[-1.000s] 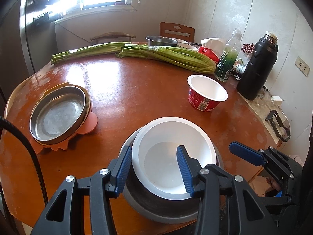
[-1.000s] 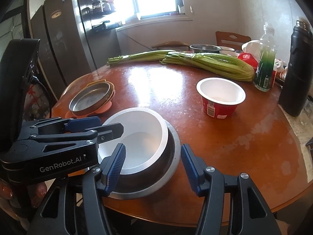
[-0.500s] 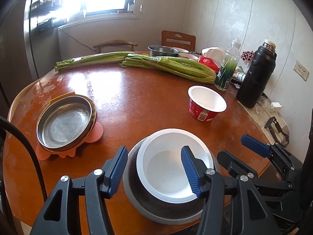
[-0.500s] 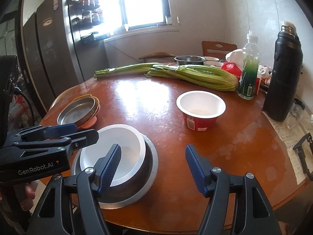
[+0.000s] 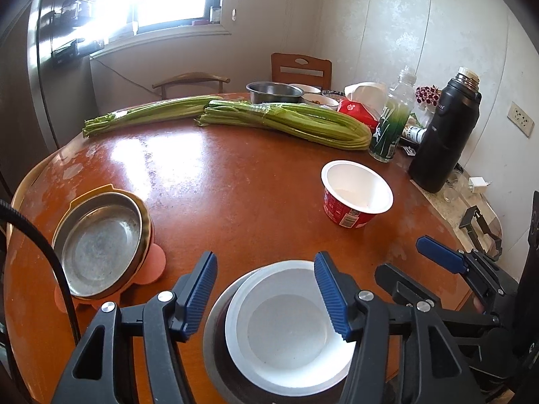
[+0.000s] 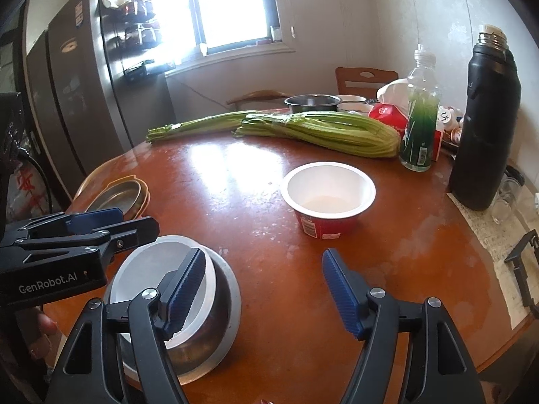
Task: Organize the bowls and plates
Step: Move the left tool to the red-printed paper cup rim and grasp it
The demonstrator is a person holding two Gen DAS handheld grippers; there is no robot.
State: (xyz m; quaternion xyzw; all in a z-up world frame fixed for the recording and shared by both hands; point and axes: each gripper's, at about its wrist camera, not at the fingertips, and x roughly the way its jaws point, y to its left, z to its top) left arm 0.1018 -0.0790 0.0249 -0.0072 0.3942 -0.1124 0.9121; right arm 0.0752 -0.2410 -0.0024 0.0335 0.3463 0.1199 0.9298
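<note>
The white bowl [image 5: 286, 330] sits nested in a steel bowl [image 6: 219, 343] at the table's [image 5: 235, 185] near edge. The left wrist view shows its bare inside; the right wrist view has it partly hidden behind a finger. The left gripper [image 5: 266, 296] is spread wide above the white bowl, holding nothing. The right gripper [image 6: 264, 294], just right of the white bowl, is equally wide and empty. Left of the white bowl lies a steel plate [image 5: 97, 245]; beyond it a red cup [image 6: 328, 198], celery [image 5: 286, 124], a bottle [image 6: 421, 114] and a flask [image 6: 485, 121].
</note>
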